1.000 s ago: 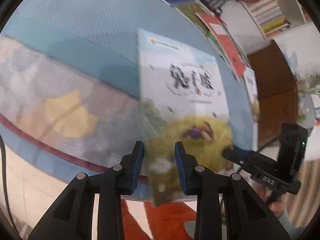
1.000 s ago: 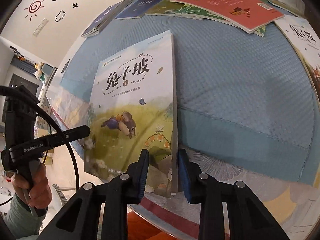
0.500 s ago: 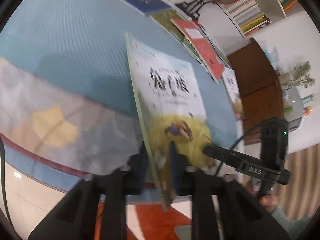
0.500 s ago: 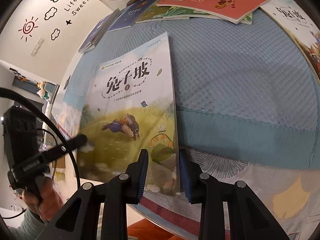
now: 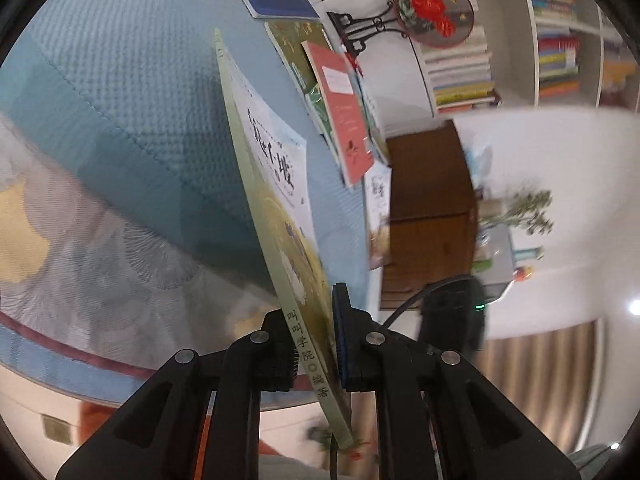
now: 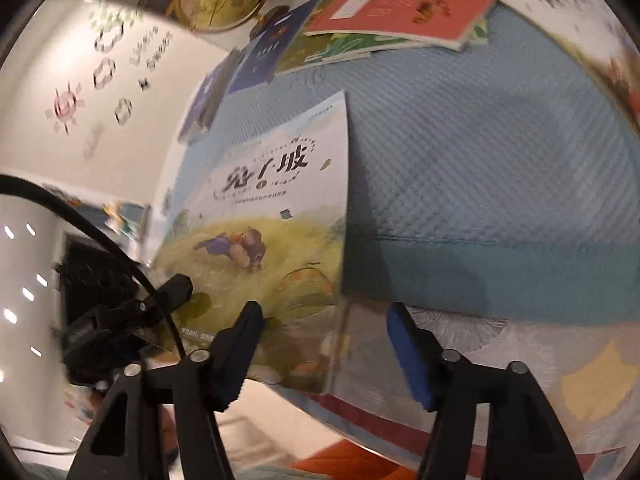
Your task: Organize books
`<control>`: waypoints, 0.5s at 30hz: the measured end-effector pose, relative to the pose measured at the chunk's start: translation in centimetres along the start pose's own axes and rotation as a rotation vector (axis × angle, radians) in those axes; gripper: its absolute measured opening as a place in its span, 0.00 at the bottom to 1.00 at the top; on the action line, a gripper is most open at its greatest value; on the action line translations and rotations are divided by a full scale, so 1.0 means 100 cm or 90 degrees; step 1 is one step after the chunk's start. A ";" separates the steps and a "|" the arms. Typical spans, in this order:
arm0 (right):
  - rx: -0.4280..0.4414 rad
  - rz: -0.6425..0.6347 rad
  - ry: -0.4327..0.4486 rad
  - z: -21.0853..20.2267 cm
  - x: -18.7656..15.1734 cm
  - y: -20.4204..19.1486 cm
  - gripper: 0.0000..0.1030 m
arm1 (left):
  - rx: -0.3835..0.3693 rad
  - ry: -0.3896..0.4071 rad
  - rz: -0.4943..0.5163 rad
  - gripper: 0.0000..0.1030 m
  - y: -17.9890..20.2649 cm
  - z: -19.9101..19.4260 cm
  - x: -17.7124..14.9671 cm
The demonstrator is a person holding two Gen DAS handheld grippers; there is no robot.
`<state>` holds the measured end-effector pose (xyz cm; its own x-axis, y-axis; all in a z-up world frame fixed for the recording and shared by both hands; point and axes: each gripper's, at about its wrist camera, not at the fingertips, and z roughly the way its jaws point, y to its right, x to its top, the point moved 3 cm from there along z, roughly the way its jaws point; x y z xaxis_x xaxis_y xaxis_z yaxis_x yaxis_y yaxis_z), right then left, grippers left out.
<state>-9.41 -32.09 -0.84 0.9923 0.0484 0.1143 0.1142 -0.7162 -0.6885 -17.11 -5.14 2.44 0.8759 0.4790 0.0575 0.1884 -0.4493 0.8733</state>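
The left gripper [image 5: 314, 344] pinches the near edge of a picture book [image 5: 276, 184], tilting it up off the blue bed cover [image 5: 120, 92], while the right gripper [image 6: 324, 344], its jaws opening, straddles the book's corner untouched, other books [image 6: 400, 4] lying scattered beyond.

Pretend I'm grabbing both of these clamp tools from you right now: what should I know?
Left gripper: shut on the rabbit picture book, holding it by the spine, tilted up off the blue bedspread.
Right gripper: jaws opening, not pressing the book.
Done: book handed from right to left.
Left: red book, green book and dark blue book lie scattered at the bed's far side; this one needs placing too.
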 end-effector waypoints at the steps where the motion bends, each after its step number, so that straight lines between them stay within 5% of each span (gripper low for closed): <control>1: 0.023 0.021 -0.006 0.002 0.000 0.005 0.62 | -0.006 0.000 -0.006 0.10 -0.001 -0.002 0.001; 6: 0.186 0.134 -0.034 0.027 0.001 0.019 0.61 | -0.059 0.004 -0.068 0.10 -0.011 -0.004 0.003; 8: 0.228 0.153 -0.037 0.035 0.003 0.017 0.41 | -0.042 0.008 -0.070 0.10 -0.013 -0.005 0.001; 10: 0.218 0.131 -0.041 0.034 0.006 0.010 0.33 | -0.001 0.019 -0.054 0.10 -0.013 -0.007 0.002; 15: 0.078 -0.058 -0.033 0.019 0.012 -0.032 0.22 | 0.165 0.020 0.058 0.11 0.005 -0.004 0.003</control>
<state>-8.50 -28.46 0.14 0.9784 0.1475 0.1451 0.2057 -0.6167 -0.7599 -16.91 -4.90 3.09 0.8808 0.4497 0.1483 0.2209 -0.6672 0.7113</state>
